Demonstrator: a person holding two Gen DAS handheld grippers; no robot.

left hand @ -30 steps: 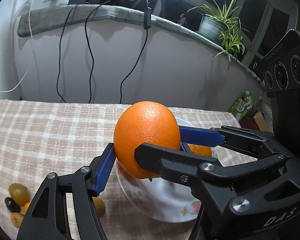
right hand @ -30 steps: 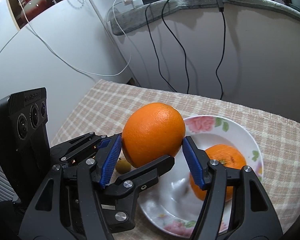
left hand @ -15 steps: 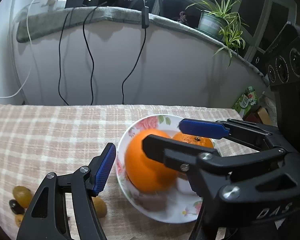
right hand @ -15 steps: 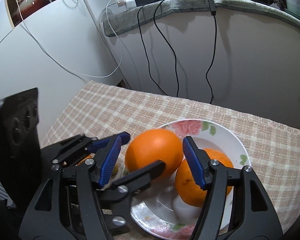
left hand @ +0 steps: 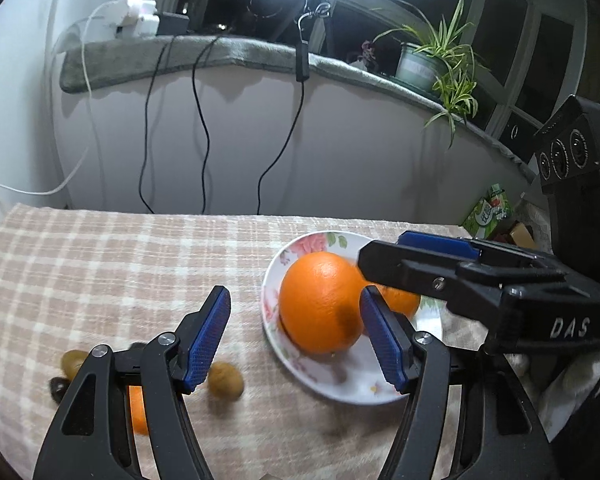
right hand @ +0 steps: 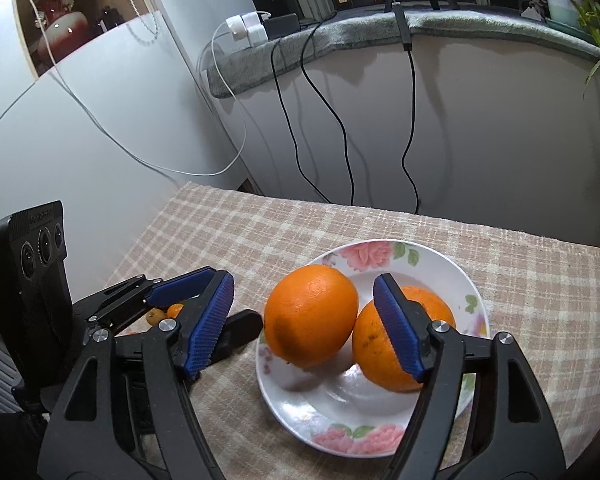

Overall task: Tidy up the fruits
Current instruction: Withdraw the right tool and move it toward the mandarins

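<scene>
Fruits: two oranges, the nearer orange (right hand: 310, 316) and the farther orange (right hand: 384, 350), lie touching one another in the floral plate (right hand: 440, 258) on the checked tablecloth (right hand: 260, 236). This part of the sorting appears done. Several small fruits, among them a brownish one (left hand: 226, 380) and a yellow-green one (left hand: 74, 362), lie on the cloth left of the plate and seem yet to be gathered. The left gripper (left hand: 294, 336) hovers low over the plate's left edge, jaws spread, gripping nothing. The right gripper (right hand: 304, 320) hangs above the plate, jaws likewise spread wide to either side of the nearer orange without visibly touching it.
</scene>
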